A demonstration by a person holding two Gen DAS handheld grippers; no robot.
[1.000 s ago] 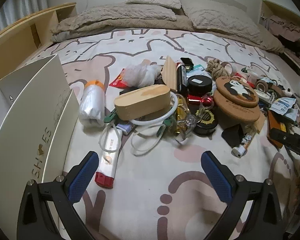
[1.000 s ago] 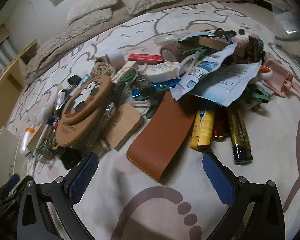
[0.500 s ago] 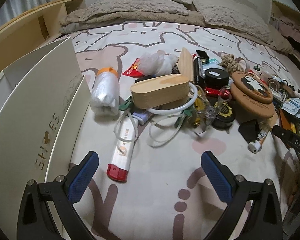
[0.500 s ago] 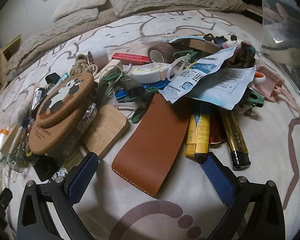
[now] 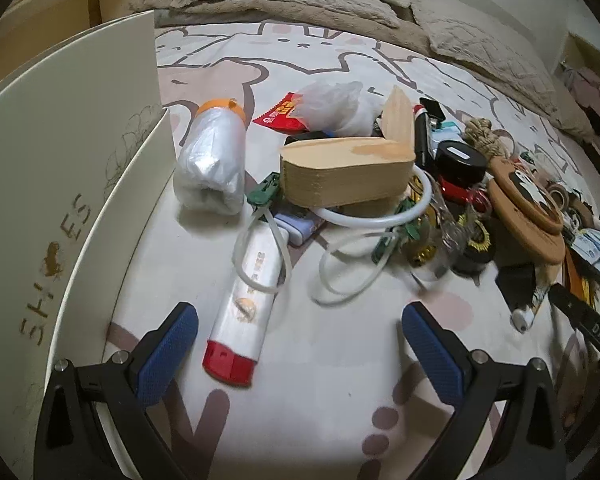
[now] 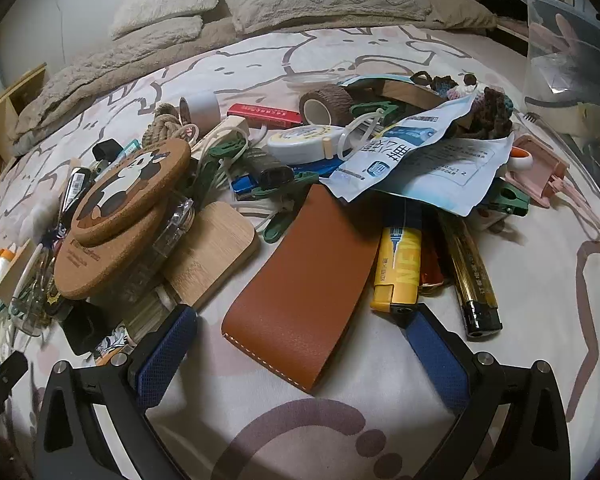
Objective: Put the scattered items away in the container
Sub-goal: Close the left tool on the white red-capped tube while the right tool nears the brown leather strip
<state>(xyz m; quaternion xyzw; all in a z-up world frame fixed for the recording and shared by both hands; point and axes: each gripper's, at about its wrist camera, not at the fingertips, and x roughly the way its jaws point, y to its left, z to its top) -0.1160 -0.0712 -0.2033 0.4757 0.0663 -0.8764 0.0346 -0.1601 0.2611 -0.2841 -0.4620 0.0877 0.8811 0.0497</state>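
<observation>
Fingers on left gripper spread wide, gripping nothing, low over the bedspread. White tube with red cap lies just inside the left finger, cap end nearest. Cream shoe box stands at the bedspread's left edge, beside the tube. Right gripper also spread and empty, straddling the near end of the brown leather pouch; yellow lighter just beside the pouch.

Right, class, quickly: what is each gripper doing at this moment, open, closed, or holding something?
Left gripper: open, holding nothing, over the white tube.
Right gripper: open, holding nothing, over the brown pouch.
</observation>
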